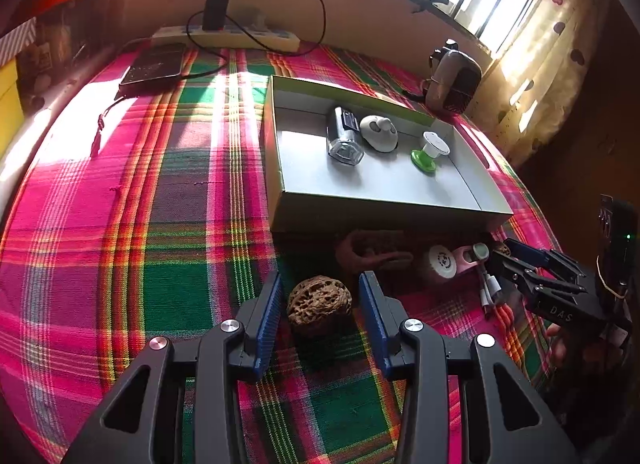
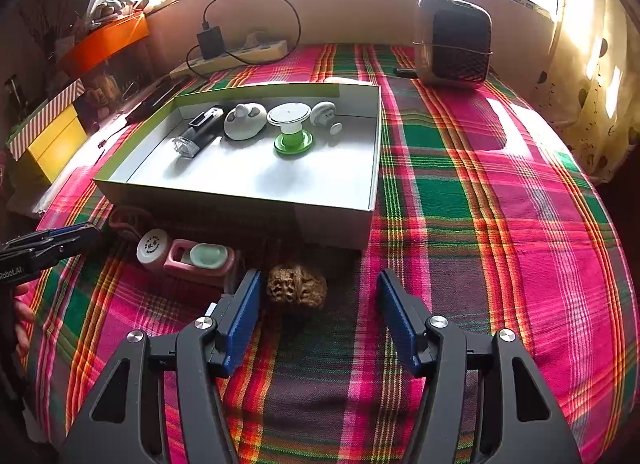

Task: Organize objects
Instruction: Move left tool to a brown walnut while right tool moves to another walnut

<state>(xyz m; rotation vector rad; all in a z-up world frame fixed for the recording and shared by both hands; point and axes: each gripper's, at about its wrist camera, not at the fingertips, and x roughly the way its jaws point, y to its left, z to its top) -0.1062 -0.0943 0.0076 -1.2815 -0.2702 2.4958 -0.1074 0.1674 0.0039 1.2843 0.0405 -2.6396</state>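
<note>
On the far left of the plaid cloth [image 1: 132, 232], a dark tablet [image 1: 154, 64] is lying flat near the wall, and a white power strip [image 1: 224, 35] with a black charger plugged in is sitting behind it.

The left gripper [image 1: 320, 300] is hovering over the cloth with its blue pads standing apart; a wrinkled walnut [image 1: 319, 302] is lying on the cloth between them, and neither pad is pressing on it. The walnut's longer axis is running roughly across the left wrist view, from pad to pad.

Behind it, the open grey box [image 1: 288, 184] is sitting on the cloth, its long side running left to right in the right wrist view. Inside, a clear-ended dark cylinder [image 2: 198, 132] is lying on its side, its long axis slanting from the near left to the far right, clear end toward the camera. Beside it a white rounded piece [image 2: 245, 121] is resting, then a green-and-white spool [image 2: 291, 128] is standing upright, then small white knobs [image 2: 324, 114].

In front of the box, a white-capped jar [image 2: 153, 249] and a pink case [image 2: 200, 258] are lying just beside each other.

The right gripper [image 2: 318, 304] is also gaping wide, with a second walnut [image 2: 297, 284] lying just ahead of its pads, nearer the left one, untouched.

At the far right, a small heater [image 2: 454, 40] is standing upright by the wall.
</note>
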